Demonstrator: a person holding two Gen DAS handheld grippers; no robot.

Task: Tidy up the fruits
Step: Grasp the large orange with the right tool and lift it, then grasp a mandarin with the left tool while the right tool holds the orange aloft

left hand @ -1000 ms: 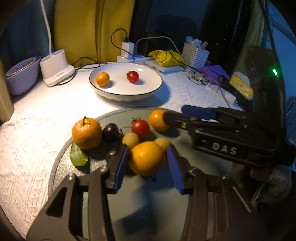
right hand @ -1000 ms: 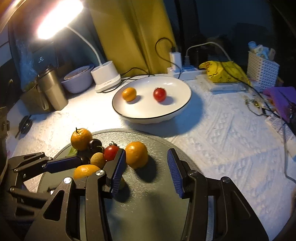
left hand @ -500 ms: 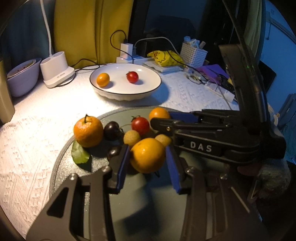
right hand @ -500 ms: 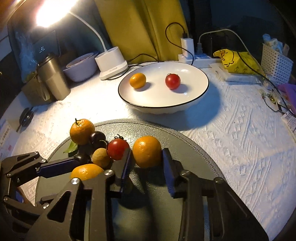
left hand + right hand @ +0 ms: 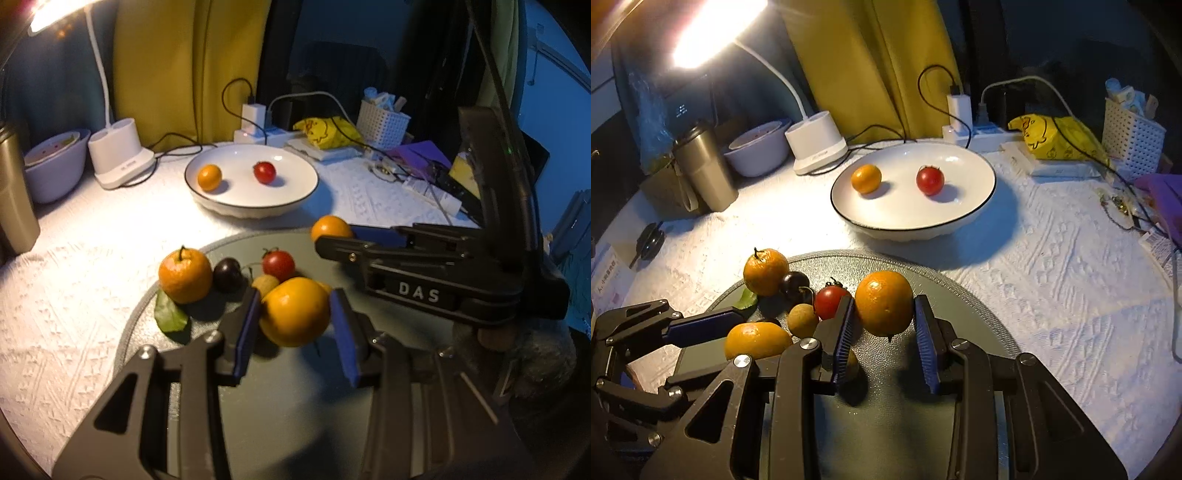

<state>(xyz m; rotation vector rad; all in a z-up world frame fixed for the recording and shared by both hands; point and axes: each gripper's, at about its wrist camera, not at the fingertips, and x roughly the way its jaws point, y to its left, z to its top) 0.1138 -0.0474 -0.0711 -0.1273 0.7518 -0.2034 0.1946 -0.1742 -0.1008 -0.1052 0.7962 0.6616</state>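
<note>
My left gripper [image 5: 295, 325] is shut on a large orange [image 5: 294, 312] and holds it just above the grey round mat [image 5: 288, 406]. My right gripper [image 5: 884, 325] is shut on a smaller orange [image 5: 884, 302], lifted off the mat [image 5: 960, 302]. On the mat lie a stemmed mandarin [image 5: 184, 275], a dark plum [image 5: 226, 274], a cherry tomato [image 5: 278, 264] and a longan [image 5: 264, 284]. The white bowl [image 5: 291, 199] behind holds a small orange [image 5: 209, 177] and a tomato [image 5: 264, 172].
A white lamp base [image 5: 816, 147], a lilac bowl [image 5: 757, 151] and a steel tumbler [image 5: 703, 170] stand at the back left. A power strip with cables [image 5: 975, 129], a yellow bag [image 5: 1056, 138] and a white basket [image 5: 1132, 133] stand at the back right.
Both grippers closed on their oranges and lifted them slightly off the mat. The right gripper came forward around its orange first.
</note>
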